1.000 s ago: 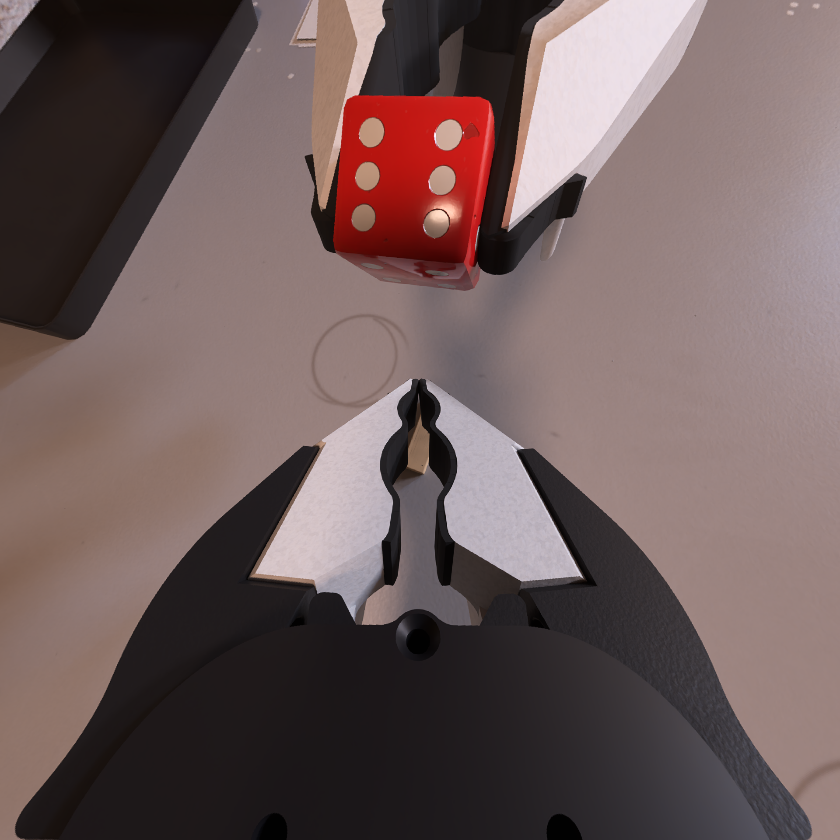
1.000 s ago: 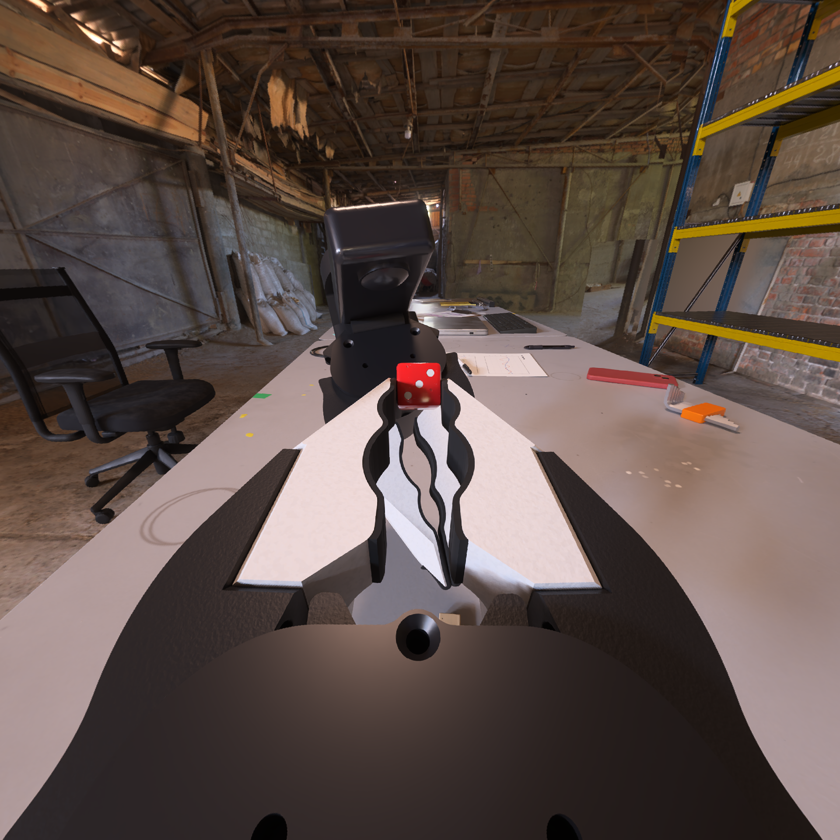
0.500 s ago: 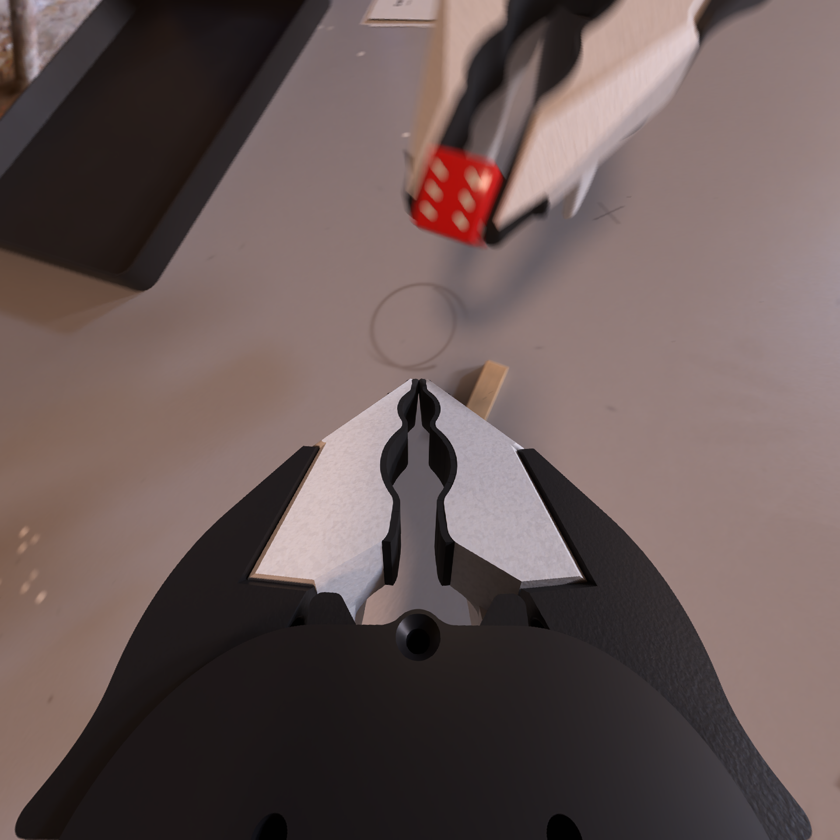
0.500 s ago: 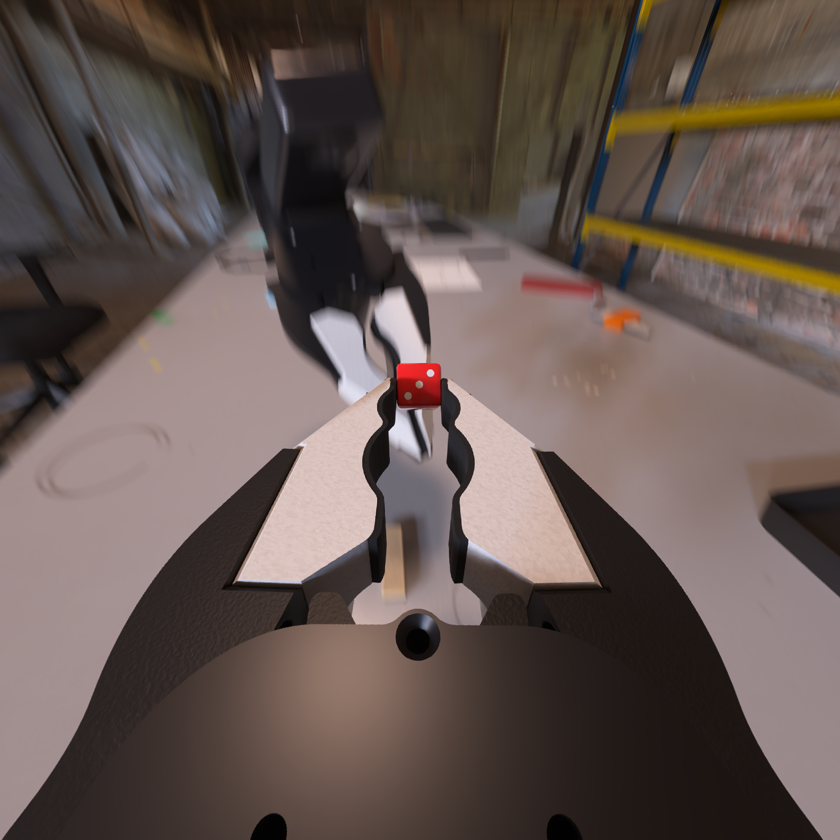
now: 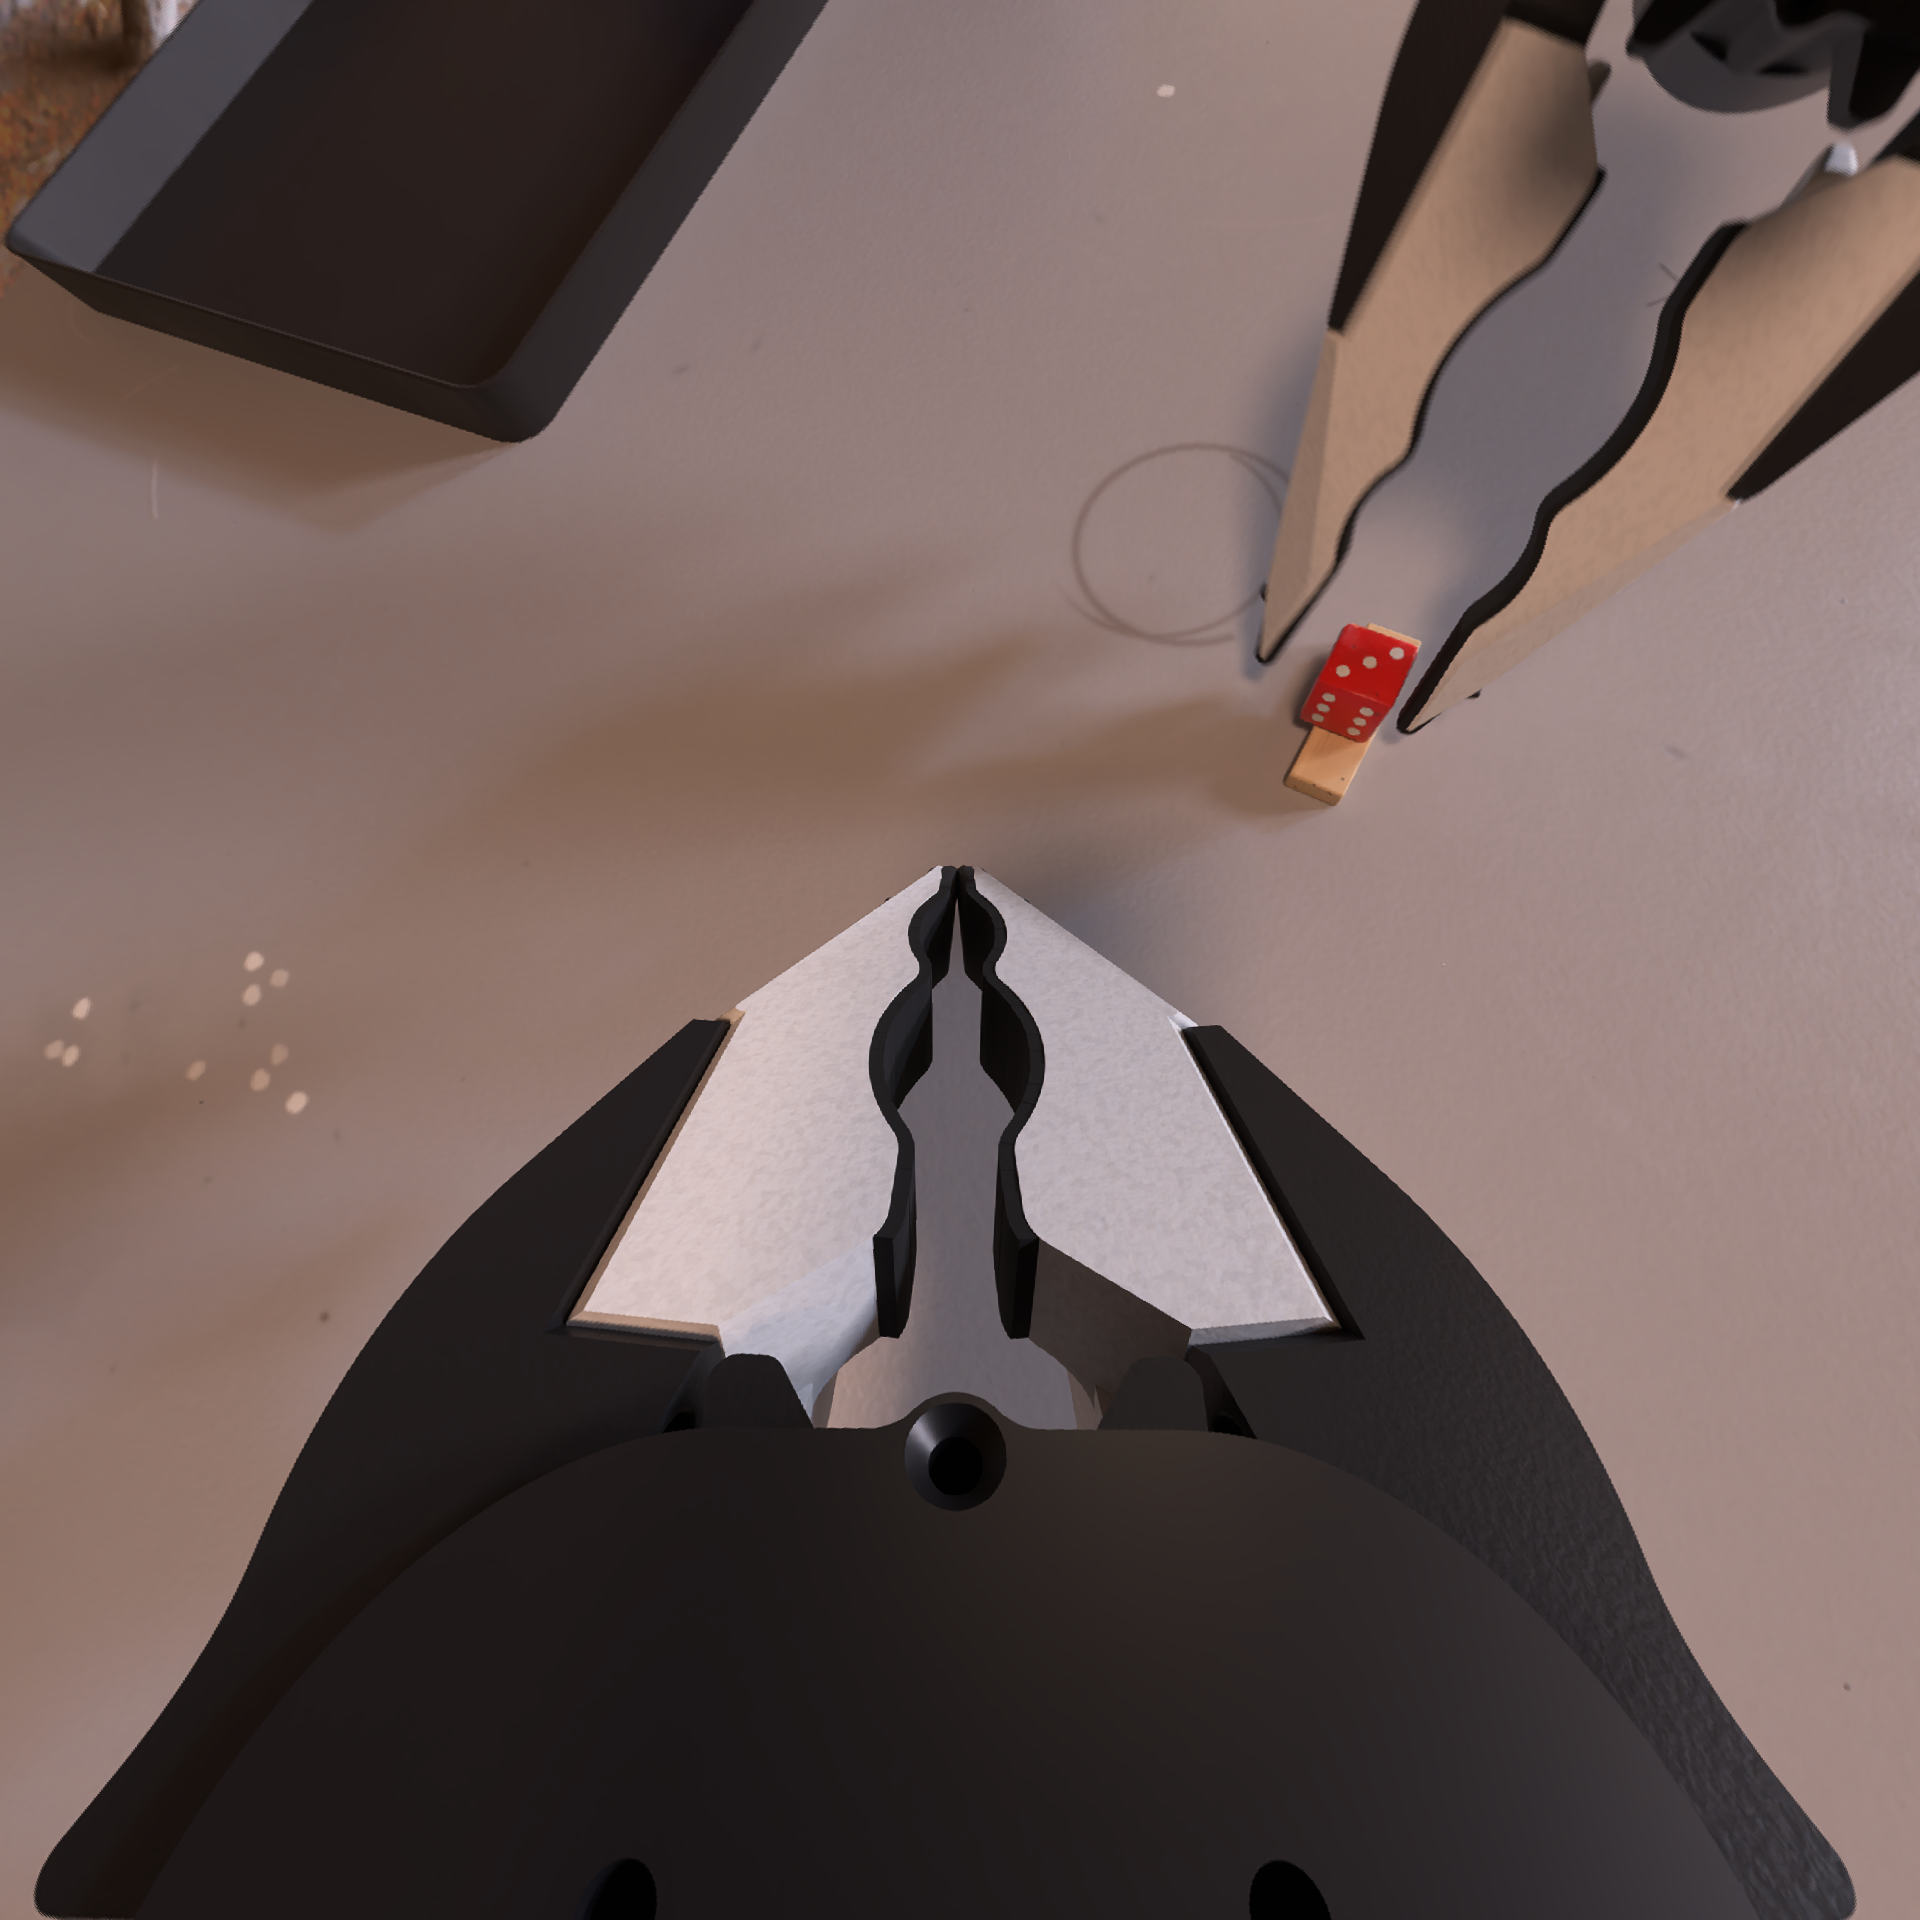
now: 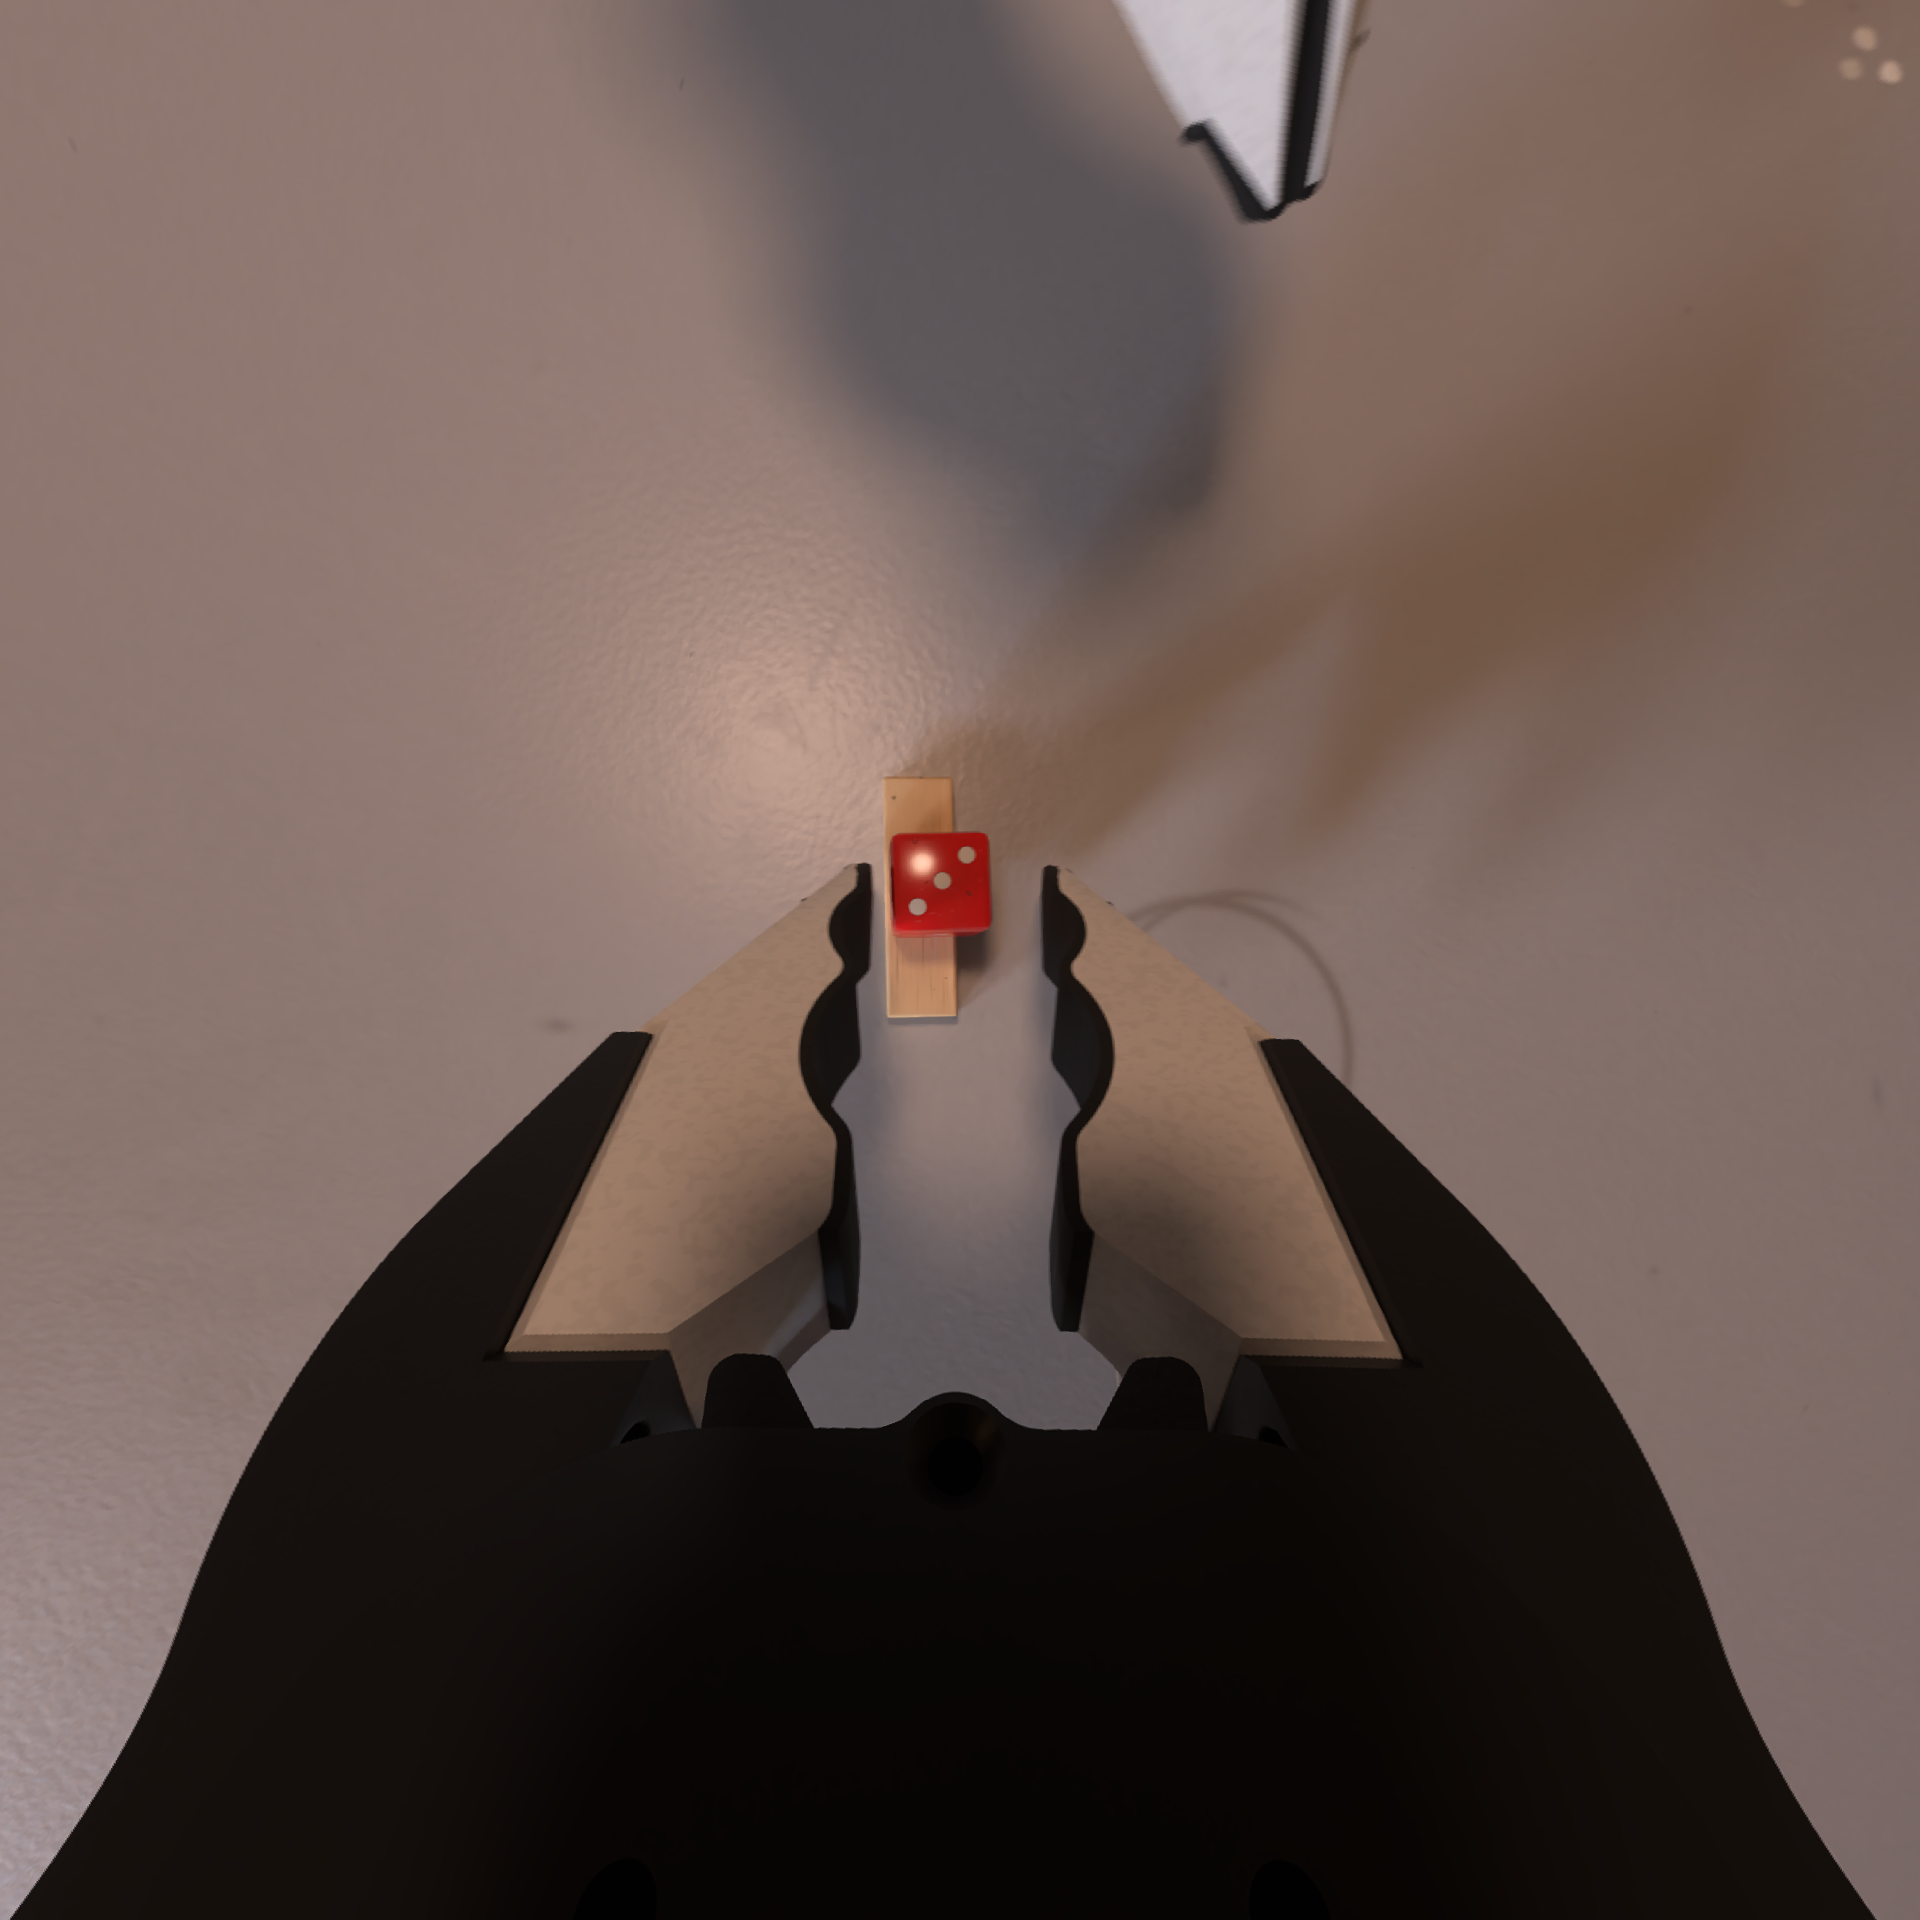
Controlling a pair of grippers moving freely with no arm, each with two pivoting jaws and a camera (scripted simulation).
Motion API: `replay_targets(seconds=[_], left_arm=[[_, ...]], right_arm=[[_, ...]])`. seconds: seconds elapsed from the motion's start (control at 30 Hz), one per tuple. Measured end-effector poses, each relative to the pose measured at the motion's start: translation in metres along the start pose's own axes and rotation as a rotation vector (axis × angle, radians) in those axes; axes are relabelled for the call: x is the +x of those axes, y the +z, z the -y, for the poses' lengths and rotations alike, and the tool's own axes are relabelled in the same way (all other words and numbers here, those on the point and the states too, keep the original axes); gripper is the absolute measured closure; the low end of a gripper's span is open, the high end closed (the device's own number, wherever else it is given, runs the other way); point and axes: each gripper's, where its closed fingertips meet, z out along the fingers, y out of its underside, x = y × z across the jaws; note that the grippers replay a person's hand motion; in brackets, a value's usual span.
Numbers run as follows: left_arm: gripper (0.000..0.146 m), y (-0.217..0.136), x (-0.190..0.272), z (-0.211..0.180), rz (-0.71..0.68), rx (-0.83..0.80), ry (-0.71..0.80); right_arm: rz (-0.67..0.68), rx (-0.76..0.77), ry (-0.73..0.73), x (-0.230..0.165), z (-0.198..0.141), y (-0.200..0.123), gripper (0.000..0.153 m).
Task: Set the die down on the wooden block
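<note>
The right gripper point(image 6: 954, 891), jaws apart, straddles the die point(image 6: 939, 882) on the block point(image 6: 918, 971) (left gripper point(image 5: 954, 875) pinched together, idle) and should lift straight up, brushing neither.

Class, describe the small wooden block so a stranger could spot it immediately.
On the grey-brown table, look between the open right gripper's fingertips. There lies a thin, pale rectangular wooden block, flat on the surface. It alone carries the red white-spotted die on top.
</note>
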Motion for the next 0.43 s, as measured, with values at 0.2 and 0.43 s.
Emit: replay_targets(seconds=[0.2,0.43], left_arm=[[0.146,-0.003,-0.002,-0.003,-0.029,0.048,-0.037],[0.146,-0.007,-0.001,-0.001,-0.029,0.08,-0.03]], right_arm=[[-0.101,0.139,0.115,0.037,0.022,-0.025,0.106],[-0.147,-0.037,0.085,0.078,0.033,-0.009,0.089]])
